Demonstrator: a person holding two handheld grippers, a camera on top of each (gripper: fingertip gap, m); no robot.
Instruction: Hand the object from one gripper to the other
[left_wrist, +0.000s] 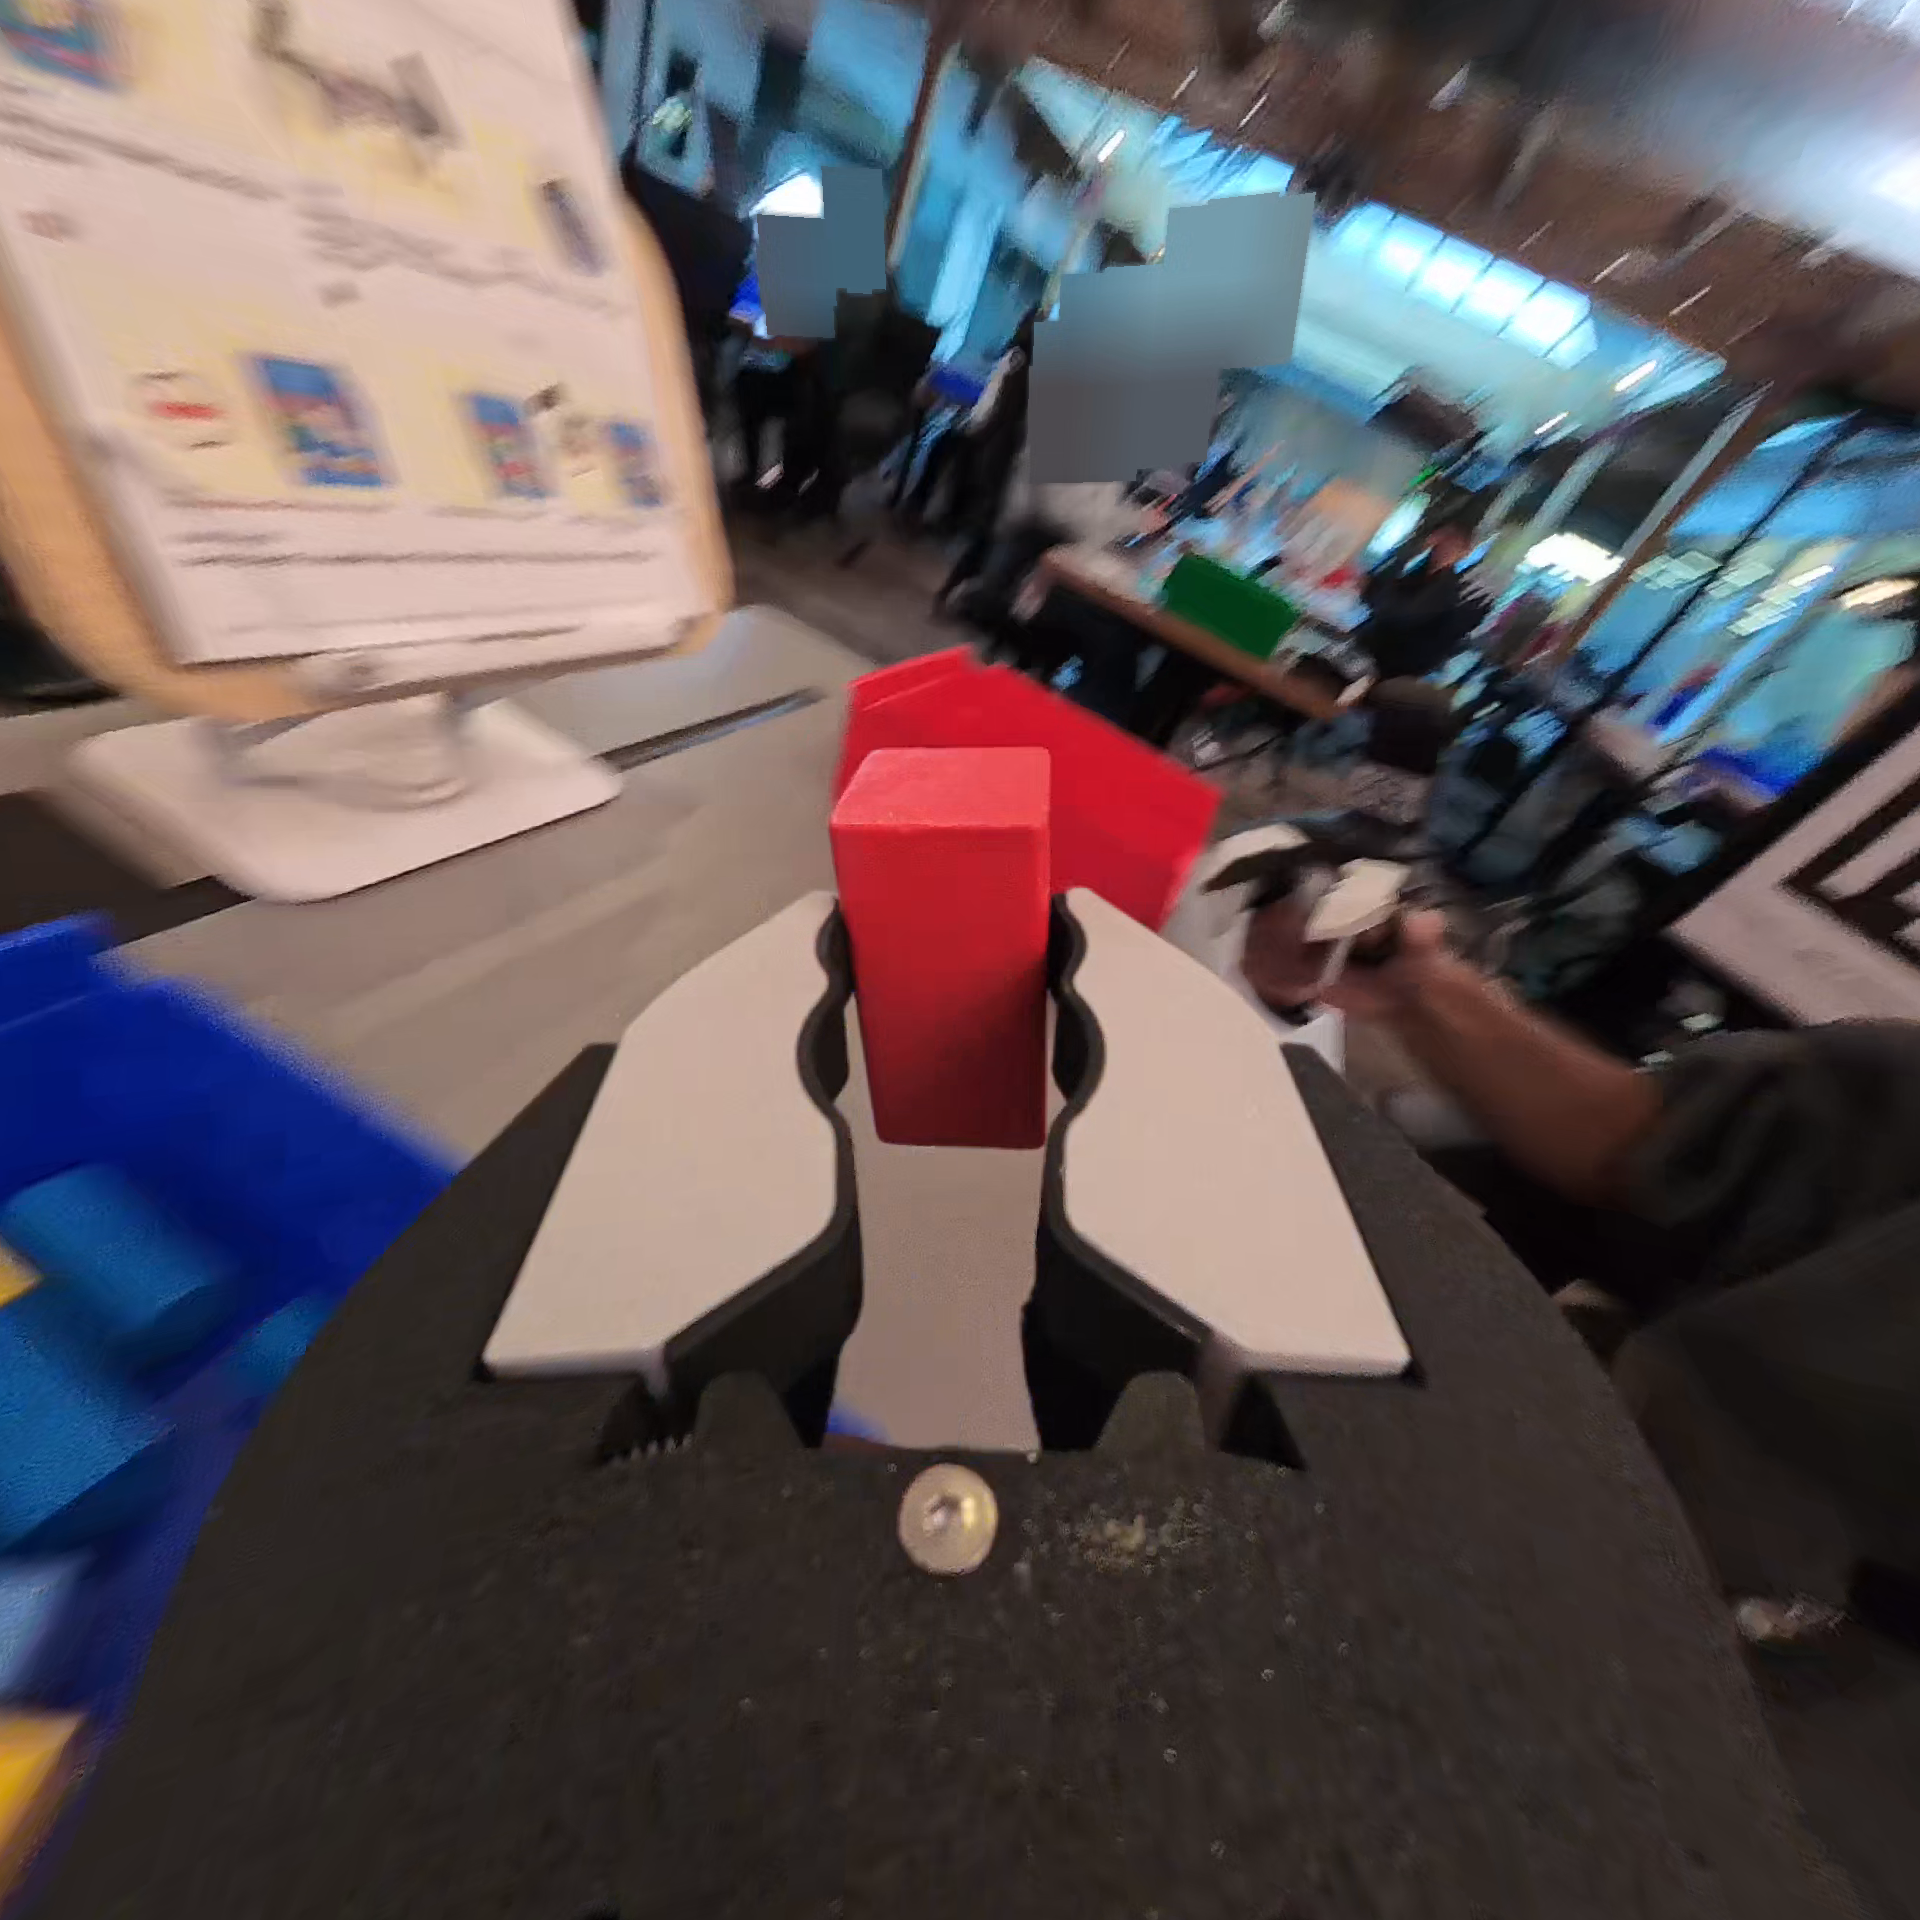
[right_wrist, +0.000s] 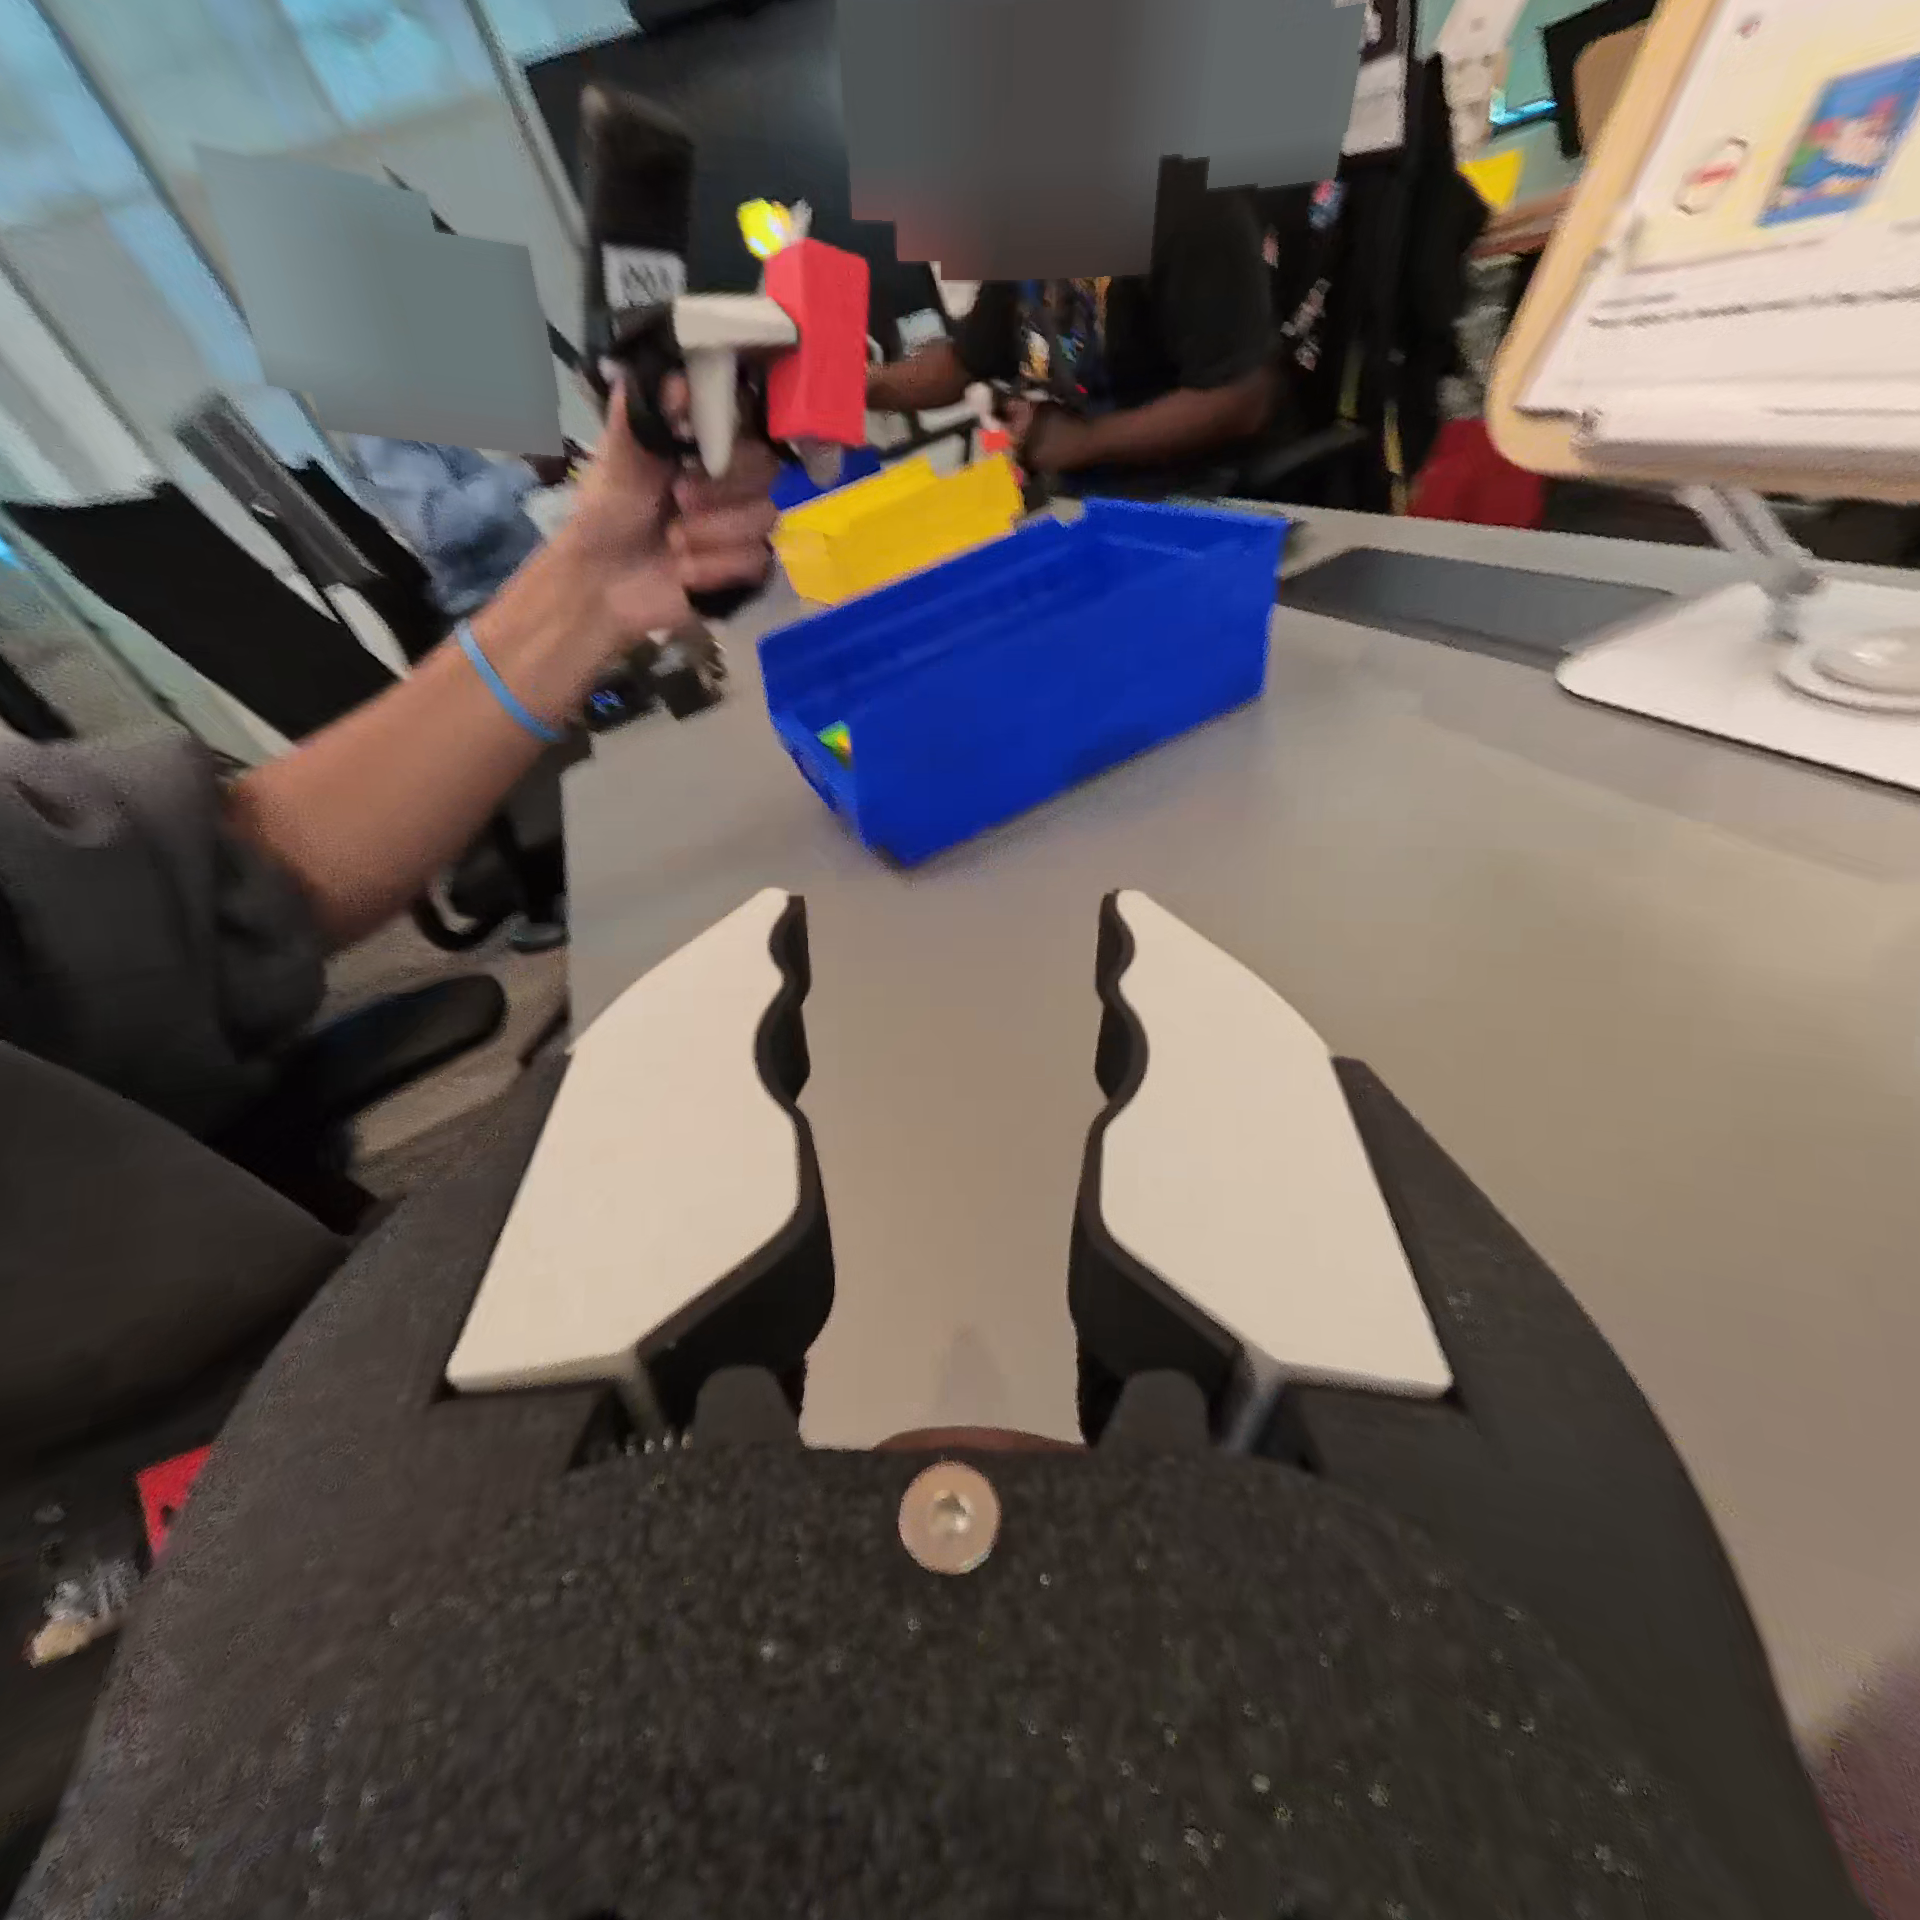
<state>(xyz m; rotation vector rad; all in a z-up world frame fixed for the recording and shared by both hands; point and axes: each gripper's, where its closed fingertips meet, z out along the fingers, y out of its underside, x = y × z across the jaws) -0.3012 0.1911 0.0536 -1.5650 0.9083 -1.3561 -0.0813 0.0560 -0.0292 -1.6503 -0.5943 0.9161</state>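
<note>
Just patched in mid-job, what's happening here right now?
A person holds a gripper in each hand over a grey table. The left gripper is shut on a red block and held up in the air. The right gripper is open and empty, low over the table and apart from the block, so the handover has not happened yet. A blue bin sits on the table with a yellow bin behind it.

legible text: none | printed sheet on stand (left_wrist: 343, 343): blurred | small label on far tongs' handle (right_wrist: 646, 278): unreadable
</note>
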